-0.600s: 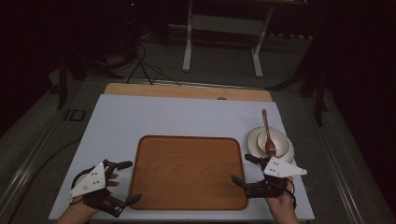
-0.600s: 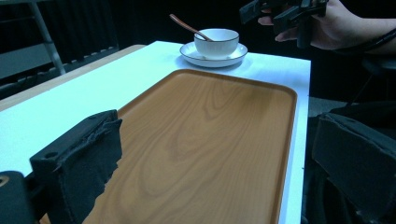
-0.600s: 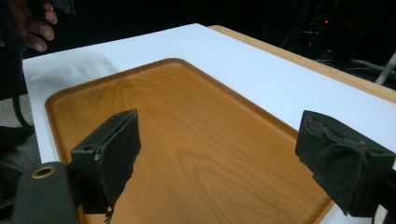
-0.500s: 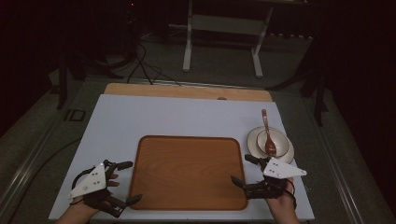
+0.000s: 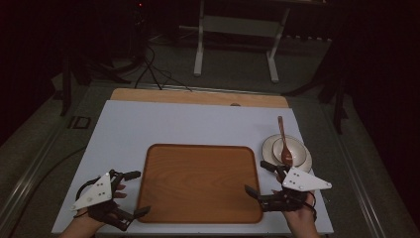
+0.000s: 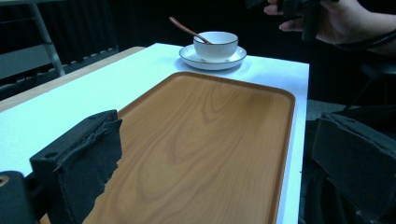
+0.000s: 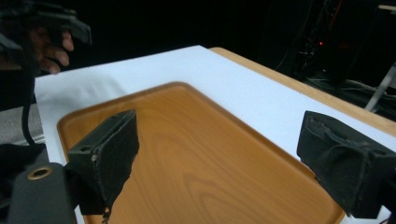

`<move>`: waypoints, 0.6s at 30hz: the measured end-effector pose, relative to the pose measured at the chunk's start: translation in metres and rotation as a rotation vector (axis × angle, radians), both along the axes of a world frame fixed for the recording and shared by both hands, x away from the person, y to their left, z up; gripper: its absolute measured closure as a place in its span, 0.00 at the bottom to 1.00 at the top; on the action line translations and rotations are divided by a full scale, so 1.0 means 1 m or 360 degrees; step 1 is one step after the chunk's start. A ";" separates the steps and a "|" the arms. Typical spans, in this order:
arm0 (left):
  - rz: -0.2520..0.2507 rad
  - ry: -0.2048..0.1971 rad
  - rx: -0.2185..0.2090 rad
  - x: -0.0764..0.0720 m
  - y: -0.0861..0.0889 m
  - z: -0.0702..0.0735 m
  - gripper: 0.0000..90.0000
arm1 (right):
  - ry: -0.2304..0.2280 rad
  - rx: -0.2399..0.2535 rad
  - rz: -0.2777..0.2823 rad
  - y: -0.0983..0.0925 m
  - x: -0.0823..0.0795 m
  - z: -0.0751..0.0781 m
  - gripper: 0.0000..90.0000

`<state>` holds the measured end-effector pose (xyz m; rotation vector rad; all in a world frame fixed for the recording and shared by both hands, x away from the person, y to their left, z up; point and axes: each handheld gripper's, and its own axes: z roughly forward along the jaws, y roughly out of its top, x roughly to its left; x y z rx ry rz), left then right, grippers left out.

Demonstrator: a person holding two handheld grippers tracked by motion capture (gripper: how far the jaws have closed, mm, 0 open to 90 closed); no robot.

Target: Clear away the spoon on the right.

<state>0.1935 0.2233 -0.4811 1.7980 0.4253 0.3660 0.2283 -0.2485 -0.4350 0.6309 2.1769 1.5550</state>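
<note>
A wooden tray (image 5: pixel 198 183) lies in the middle of the white table (image 5: pixel 188 126). My left gripper (image 5: pixel 142 192) stands open at the tray's left edge, and its own view looks across the tray (image 6: pixel 205 135) between wide jaws. My right gripper (image 5: pixel 254 176) is open at the tray's right edge, with the tray (image 7: pixel 196 154) and nothing else between its jaws. A white bowl (image 5: pixel 289 148) on a saucer (image 5: pixel 270 145) holds a brown spoon (image 5: pixel 282 136), just beyond the right gripper. The bowl (image 6: pixel 215 44) and spoon (image 6: pixel 186 29) show far off in the left gripper view.
A wooden strip (image 5: pixel 198 96) runs along the table's far edge. Behind the table stand white frame legs (image 5: pixel 199 49) and cables (image 5: pixel 148 69) trail on the floor. The other hand (image 6: pixel 336 21) shows at top right in the left gripper view, and the other hand (image 7: pixel 51 51) at top left in the right one.
</note>
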 end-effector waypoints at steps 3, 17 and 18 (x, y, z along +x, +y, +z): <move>-0.0002 -0.0002 0.0007 0.001 0.000 0.000 0.03 | -0.0003 0.0030 0.0012 0.000 0.001 0.008 0.13; 0.0001 -0.0017 0.0000 0.000 0.000 0.002 0.03 | -0.0093 0.0003 -0.0030 -0.008 0.015 0.035 0.13; 0.0001 -0.0018 0.0000 0.000 0.000 0.002 0.03 | -0.0084 0.0008 -0.0031 -0.009 0.018 0.037 0.13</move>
